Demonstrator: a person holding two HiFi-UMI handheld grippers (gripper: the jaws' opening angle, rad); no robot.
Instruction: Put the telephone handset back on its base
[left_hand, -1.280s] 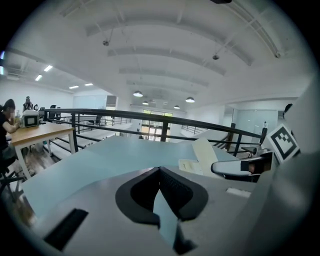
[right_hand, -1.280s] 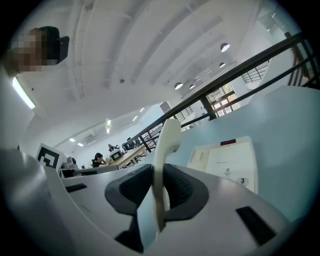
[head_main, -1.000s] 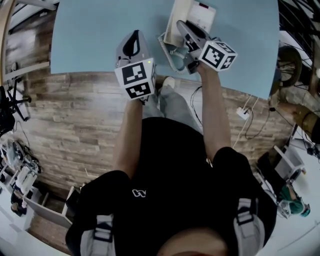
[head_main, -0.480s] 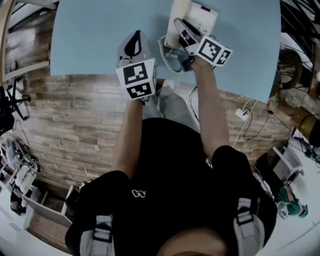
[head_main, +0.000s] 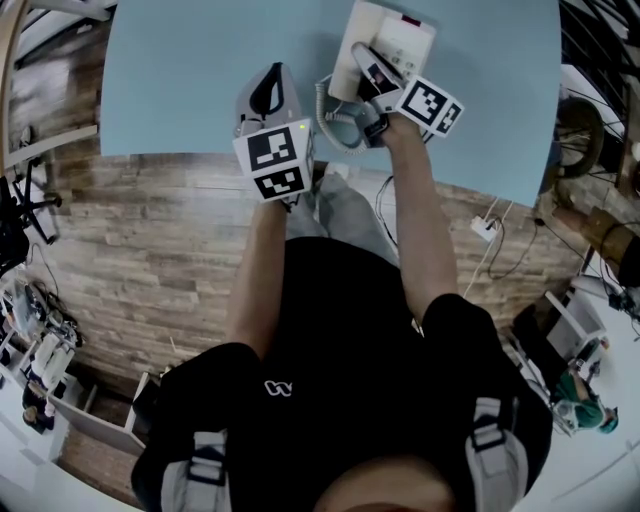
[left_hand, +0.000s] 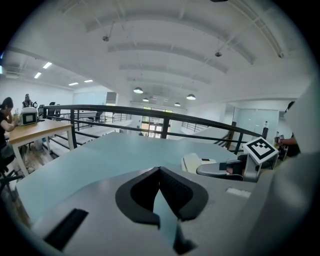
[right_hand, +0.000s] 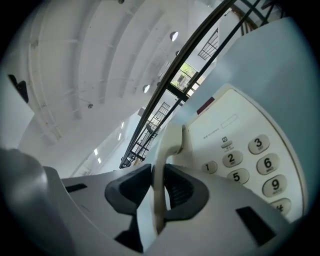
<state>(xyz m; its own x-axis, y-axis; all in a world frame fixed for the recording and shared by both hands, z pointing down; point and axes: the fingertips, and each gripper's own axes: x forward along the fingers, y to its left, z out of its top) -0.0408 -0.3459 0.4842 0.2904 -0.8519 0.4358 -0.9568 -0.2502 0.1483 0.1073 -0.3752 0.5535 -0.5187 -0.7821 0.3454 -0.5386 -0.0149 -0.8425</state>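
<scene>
A cream telephone handset (right_hand: 170, 142) is pinched edge-on between the pads of my right gripper (right_hand: 159, 187), which is shut on it. The handset lies along the left side of the cream base (right_hand: 250, 150), beside the number keys; I cannot tell whether it touches the base. In the head view my right gripper (head_main: 372, 70) sits over the base (head_main: 405, 35) at the table's far middle. A coiled cord (head_main: 335, 118) loops off the base's near left corner. My left gripper (head_main: 268, 85) hovers to the left of the phone, jaw tips together, holding nothing.
The light blue table (head_main: 180, 70) stretches left of the phone. Its near edge runs just under both grippers, with wood floor below. A black railing (left_hand: 165, 117) runs behind the table. The left gripper view shows the base (left_hand: 192, 161) and my right gripper's marker cube (left_hand: 261, 148).
My right gripper has carried the handset up and leftward, from the base's near right corner to over the base. The left gripper has stayed put.
</scene>
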